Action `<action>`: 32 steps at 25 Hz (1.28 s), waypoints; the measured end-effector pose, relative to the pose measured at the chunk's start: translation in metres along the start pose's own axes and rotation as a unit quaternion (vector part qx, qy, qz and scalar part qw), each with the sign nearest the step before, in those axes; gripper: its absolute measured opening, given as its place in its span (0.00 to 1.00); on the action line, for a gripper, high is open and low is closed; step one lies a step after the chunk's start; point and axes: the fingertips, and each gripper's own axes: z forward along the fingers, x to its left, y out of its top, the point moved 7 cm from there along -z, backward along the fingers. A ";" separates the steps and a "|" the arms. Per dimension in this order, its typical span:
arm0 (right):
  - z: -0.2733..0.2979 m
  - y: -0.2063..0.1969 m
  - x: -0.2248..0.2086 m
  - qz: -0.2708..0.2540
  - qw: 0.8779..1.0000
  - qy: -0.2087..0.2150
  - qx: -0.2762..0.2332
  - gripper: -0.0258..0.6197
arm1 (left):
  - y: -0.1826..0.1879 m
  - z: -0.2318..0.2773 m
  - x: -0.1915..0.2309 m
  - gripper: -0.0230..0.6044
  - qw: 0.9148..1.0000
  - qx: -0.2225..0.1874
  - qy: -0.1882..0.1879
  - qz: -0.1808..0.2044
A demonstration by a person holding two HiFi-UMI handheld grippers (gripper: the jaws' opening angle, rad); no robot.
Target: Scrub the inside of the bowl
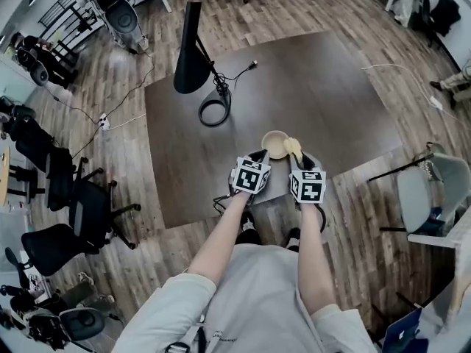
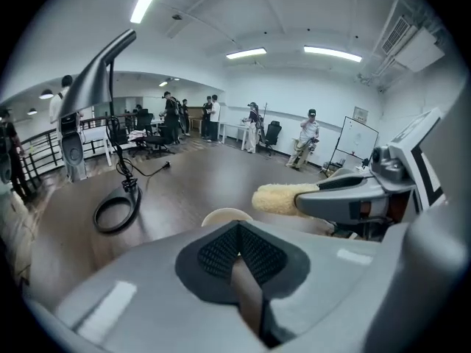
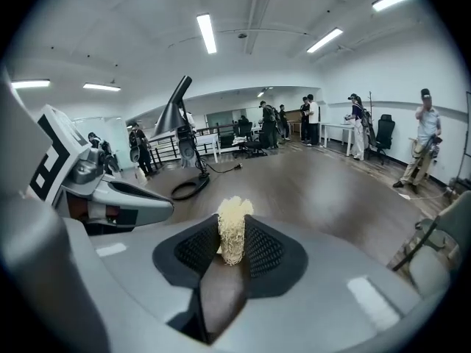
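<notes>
Bowl: we see the pale bowl (image 1: 274,141) upright on the table, close to the near edge and about midway along it. In the left gripper view its rim (image 2: 227,215) peeks just past the jaw tips.
Sponge: a yellowish, fibrous sponge (image 1: 293,146) sits at the bowl's right rim. We cannot tell if the two touch.
Right gripper: the right gripper (image 3: 233,235) has its jaws clamped on the sponge, which stands up between the dark pads.
Left gripper: the left gripper (image 2: 237,230) has its pads pressed together with nothing showing between them. In the head view its tips (image 1: 259,157) lie at the bowl's near-left side.
Table: the table (image 1: 324,87) is a dark brown square top, bare over most of its right half.
Lamp: a black desk lamp (image 1: 193,50) stands toward the table's far-left part, its ring-shaped base (image 1: 214,112) well apart from the bowl. A cable (image 1: 243,70) trails from it toward the far edge.
Floor: wood planks (image 1: 140,175) surround the table on all sides.
Room: we see black office chairs (image 1: 66,219) off the table's left edge and a grey chair (image 1: 430,190) off its right corner. There are white walls, strip lights (image 3: 207,33) on the ceiling, a whiteboard (image 2: 357,138), and several people (image 3: 309,120) standing at the far end.
</notes>
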 end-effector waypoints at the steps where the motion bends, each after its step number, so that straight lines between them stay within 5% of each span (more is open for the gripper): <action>1: -0.004 -0.002 0.000 -0.005 1.000 0.007 0.001 0.23 | -0.001 -0.006 -0.006 0.04 1.000 -0.008 0.010 -0.006; 7: -0.043 -0.015 -0.029 -0.009 0.998 0.061 -0.009 0.23 | -0.012 -0.027 -0.056 0.04 0.996 -0.040 0.072 -0.041; 12: -0.063 -0.030 -0.042 -0.039 0.995 0.091 -0.005 0.22 | -0.032 -0.048 -0.087 0.04 0.984 -0.087 0.119 -0.104; 16: -0.072 -0.042 -0.033 -0.074 0.989 0.124 0.004 0.22 | -0.043 -0.059 -0.099 0.04 0.979 -0.095 0.150 -0.097; 32: -0.079 -0.032 -0.034 -0.104 0.985 0.141 -0.004 0.22 | -0.023 -0.055 -0.123 0.04 0.976 -0.094 0.172 -0.097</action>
